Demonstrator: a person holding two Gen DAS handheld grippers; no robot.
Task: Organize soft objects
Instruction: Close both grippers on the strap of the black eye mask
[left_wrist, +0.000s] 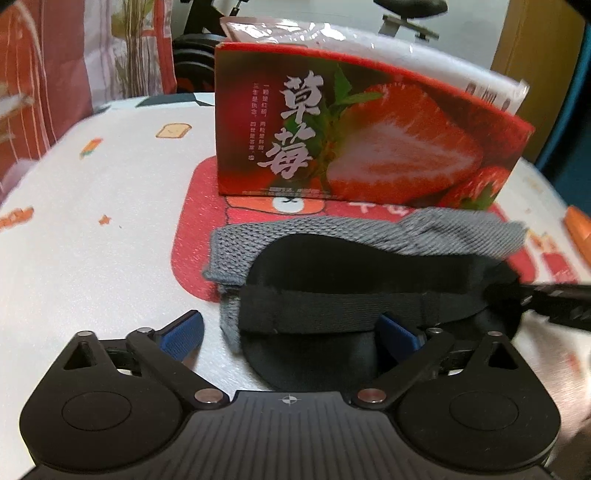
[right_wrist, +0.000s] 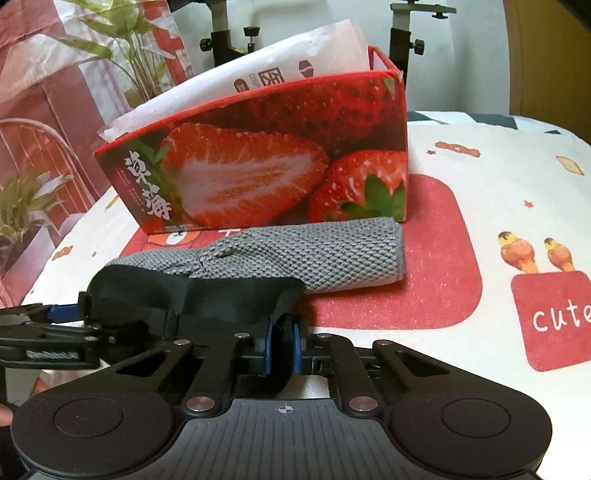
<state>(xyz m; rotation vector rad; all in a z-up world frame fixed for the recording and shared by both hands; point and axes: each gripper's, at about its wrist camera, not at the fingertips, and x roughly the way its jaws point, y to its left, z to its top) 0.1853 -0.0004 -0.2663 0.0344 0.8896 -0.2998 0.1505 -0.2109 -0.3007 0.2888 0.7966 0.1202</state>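
Right tool (right_wrist: 283, 345) of mine is clamped on the black eye mask's (right_wrist: 192, 295) edge; left tool (left_wrist: 291, 332) stands wide, straddling it, near the grey cloth (right_wrist: 325, 254).

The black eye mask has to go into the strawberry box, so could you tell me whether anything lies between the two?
Yes: the folded grey cloth lies on the red mat between the black eye mask, pinched by the right gripper, and the strawberry box. White packets already stand inside the box.

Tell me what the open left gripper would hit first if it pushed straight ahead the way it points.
Most likely the black eye mask, already between the left gripper's open fingers; beyond it lie the grey knit cloth and strawberry box.
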